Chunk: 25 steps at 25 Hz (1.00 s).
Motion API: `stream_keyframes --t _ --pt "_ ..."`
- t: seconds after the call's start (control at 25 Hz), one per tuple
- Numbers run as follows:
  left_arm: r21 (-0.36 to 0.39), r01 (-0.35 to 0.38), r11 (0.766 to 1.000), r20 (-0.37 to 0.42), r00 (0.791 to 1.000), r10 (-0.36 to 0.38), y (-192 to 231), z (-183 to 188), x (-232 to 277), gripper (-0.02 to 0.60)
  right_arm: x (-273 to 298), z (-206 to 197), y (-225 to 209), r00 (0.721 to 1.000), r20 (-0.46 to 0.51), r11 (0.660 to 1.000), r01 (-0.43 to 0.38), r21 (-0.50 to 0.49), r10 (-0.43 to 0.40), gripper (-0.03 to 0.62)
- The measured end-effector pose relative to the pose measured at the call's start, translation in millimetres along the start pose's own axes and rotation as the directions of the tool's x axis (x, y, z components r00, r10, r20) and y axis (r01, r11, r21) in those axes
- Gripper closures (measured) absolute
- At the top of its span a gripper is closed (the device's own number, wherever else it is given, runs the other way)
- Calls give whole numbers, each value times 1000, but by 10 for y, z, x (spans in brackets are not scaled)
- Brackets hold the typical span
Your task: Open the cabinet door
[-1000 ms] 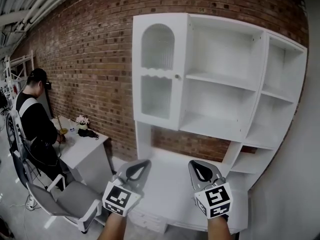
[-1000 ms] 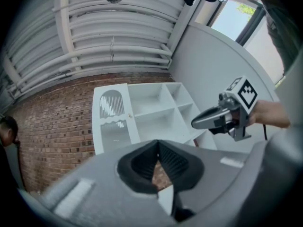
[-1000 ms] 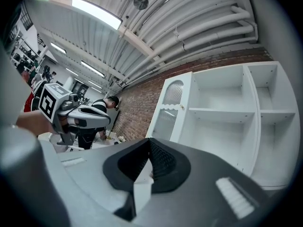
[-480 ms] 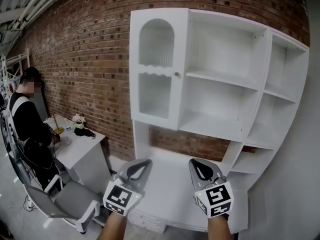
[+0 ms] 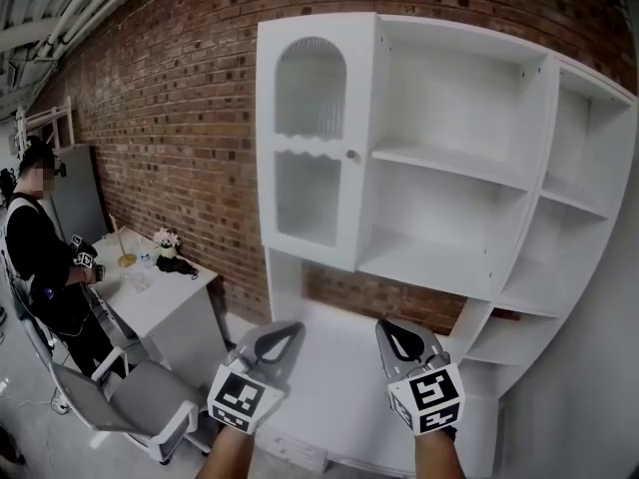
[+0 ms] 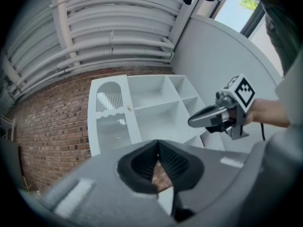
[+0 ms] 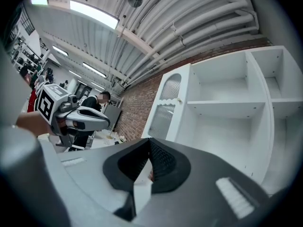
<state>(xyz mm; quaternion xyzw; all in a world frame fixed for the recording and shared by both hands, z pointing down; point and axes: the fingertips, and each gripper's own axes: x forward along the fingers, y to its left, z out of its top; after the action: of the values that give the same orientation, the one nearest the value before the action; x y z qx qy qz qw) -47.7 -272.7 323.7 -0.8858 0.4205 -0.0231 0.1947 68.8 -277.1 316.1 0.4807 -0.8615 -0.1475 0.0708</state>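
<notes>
The white cabinet door (image 5: 313,138) has an arched ribbed-glass panel and a small round knob (image 5: 350,154) on its right edge. It stands closed at the left of the shelf unit, against the brick wall. Both grippers hang low in the head view, below and well short of the door. My left gripper (image 5: 293,325) is shut with nothing in it, as is my right gripper (image 5: 383,325). The left gripper view shows the door (image 6: 111,115) beyond the left gripper (image 6: 158,144). In the right gripper view the door (image 7: 166,105) lies past the right gripper (image 7: 149,141).
Open white shelves (image 5: 449,168) fill the unit to the right of the door, above a white counter (image 5: 339,367). At the left are a white desk (image 5: 165,282) with small items, a grey chair (image 5: 140,397) and a standing person (image 5: 40,257).
The cabinet has grown larger in the head view as I came closer. Both grippers keep their places in the view, still shut. The person at the left has risen and shifted left.
</notes>
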Motion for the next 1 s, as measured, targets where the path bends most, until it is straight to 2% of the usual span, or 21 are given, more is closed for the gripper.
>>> stream_keyframes --t 0.76,1.0 --pt "35 -114 993 -68 991 116 -253 -101 441 580 80 -332 -531 992 52 992 -120 28 118 591" --pt "32 -124 992 -72 989 126 -208 -153 494 580 135 -416 -576 991 47 992 -125 35 123 591"
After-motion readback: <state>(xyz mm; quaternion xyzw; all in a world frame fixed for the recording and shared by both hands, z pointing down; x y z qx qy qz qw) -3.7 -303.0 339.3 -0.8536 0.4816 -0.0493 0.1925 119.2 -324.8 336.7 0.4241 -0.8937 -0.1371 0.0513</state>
